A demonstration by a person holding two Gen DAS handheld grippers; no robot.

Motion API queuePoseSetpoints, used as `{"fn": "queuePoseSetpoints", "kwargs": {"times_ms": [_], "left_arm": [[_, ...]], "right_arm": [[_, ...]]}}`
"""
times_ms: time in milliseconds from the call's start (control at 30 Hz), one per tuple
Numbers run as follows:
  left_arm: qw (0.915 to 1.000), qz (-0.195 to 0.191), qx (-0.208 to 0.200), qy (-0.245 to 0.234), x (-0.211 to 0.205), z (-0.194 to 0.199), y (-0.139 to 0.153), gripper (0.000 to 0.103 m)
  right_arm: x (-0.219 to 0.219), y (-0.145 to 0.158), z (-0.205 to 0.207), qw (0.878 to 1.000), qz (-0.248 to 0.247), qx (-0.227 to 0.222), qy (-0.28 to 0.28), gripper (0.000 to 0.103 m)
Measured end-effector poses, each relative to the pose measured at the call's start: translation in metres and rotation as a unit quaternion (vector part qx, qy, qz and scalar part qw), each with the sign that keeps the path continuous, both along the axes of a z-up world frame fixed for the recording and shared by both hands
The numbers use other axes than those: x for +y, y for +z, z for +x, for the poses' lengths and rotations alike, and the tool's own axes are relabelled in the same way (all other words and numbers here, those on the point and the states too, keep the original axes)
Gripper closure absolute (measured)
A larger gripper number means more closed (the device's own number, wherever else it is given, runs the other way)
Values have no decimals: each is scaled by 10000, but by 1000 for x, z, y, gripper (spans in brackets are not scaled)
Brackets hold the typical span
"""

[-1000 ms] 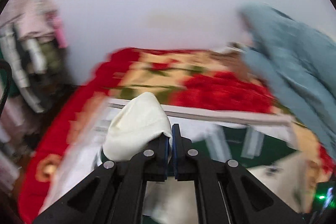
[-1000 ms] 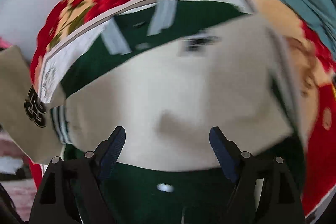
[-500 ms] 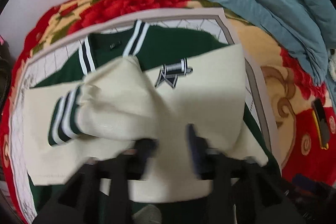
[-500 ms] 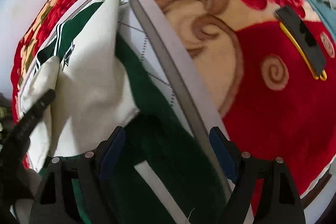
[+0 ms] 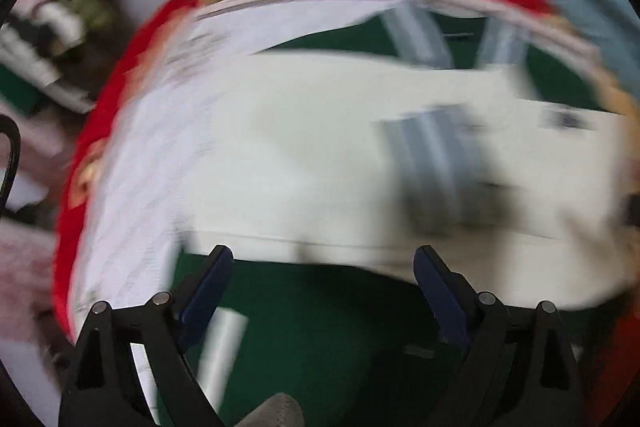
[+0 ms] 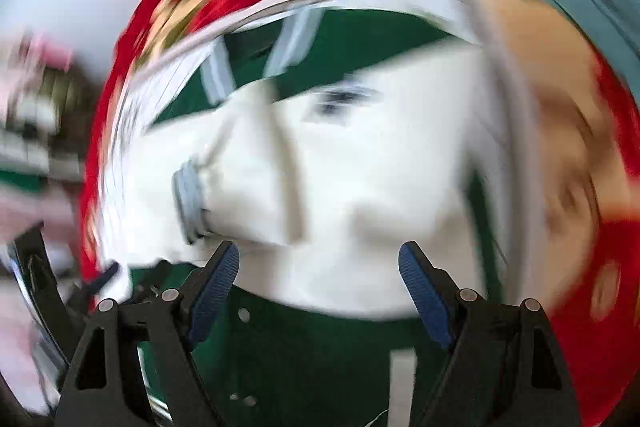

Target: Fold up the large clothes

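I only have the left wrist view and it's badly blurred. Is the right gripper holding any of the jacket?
Observer: No. The right gripper is open with nothing between its fingers; the green hem lies under it.
Operator: Does the jacket run off the mat on the right side?
Observer: No. A thin green strip beside the cream sleeve sits inside the mat's grey border.
Operator: Anything on that hem to steer by?
Observer: A pale round snap shows on the green near the right gripper's left finger.
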State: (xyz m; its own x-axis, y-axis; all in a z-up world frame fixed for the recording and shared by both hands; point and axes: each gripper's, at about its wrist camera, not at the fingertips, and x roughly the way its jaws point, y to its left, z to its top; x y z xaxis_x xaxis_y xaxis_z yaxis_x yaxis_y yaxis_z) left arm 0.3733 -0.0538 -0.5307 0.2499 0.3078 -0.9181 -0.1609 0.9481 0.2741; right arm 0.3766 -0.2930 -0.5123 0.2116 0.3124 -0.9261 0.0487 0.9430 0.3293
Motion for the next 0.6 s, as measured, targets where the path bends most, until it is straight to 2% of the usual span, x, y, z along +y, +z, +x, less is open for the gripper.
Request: {"fn": "queuePoseSetpoints", "kwargs": {"times_ms": [133, 233, 300, 333, 367, 400, 433, 467, 500, 600], "left_arm": [[9962, 396, 171, 761, 63, 28, -39, 11], [9956, 457, 259, 781, 76, 46, -60, 8], [9959, 554, 284, 649, 73, 51, -66, 8], [9962, 601, 279, 574, 70, 51, -68, 8], [9963, 627, 266, 527, 70, 48, -66, 8], [9965, 644, 244, 465, 68, 46, -65, 8], [9968, 624, 238, 429, 67, 44, -63, 8], [9972, 571, 239, 422, 67, 43, -61, 7], [9975, 509, 236, 436, 70, 42, -59, 7], [9977, 427, 264, 459, 75, 43, -58, 7]], "right_arm": [[91, -5, 39, 9916, -417, -294, 1189, 19], [146, -19, 58, 9857, -645, -314, 1522, 19], [167, -39, 66, 9852, -738, -24, 1546, 19], [172, -57, 72, 9830, -937, 218, 1563, 20], [174, -68, 74, 9808, -1120, 336, 1558, 32], [167, -77, 75, 9808, -1329, 344, 1385, 64], [155, -80, 75, 9848, -1301, 327, 1106, 74], [128, -81, 74, 9929, -894, 433, 654, 74], [110, -81, 71, 9953, -734, 523, 358, 75], [32, -70, 46, 9913, -941, 683, -620, 76]]}}
